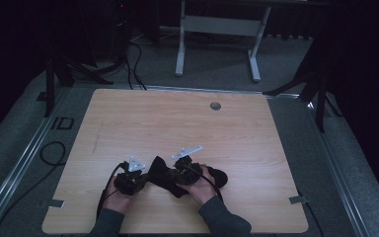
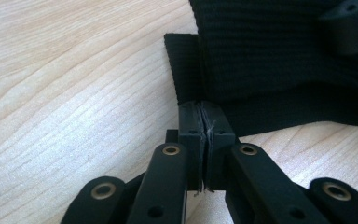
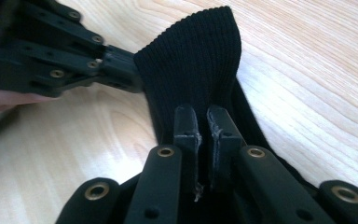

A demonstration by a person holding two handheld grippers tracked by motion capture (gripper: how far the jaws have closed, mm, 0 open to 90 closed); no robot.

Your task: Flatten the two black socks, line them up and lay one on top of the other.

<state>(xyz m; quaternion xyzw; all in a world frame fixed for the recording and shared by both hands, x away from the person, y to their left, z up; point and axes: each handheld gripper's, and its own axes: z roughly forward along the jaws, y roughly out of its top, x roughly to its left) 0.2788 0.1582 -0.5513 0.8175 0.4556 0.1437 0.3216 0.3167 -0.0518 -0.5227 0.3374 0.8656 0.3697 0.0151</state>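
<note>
Two hand-held grippers clamp one black ribbed sock | left hand-held gripper pinches cuff edge | right hand-held gripper grips cuff, sock low over surface | risk: thin edge bite slips under pull

Ahead of my fingers and to either side the counter lies open; between them the black knitted cloth blocks passage.

left gripper: jaws clamped together | right gripper: jaws pinched, nearly closed
</note>
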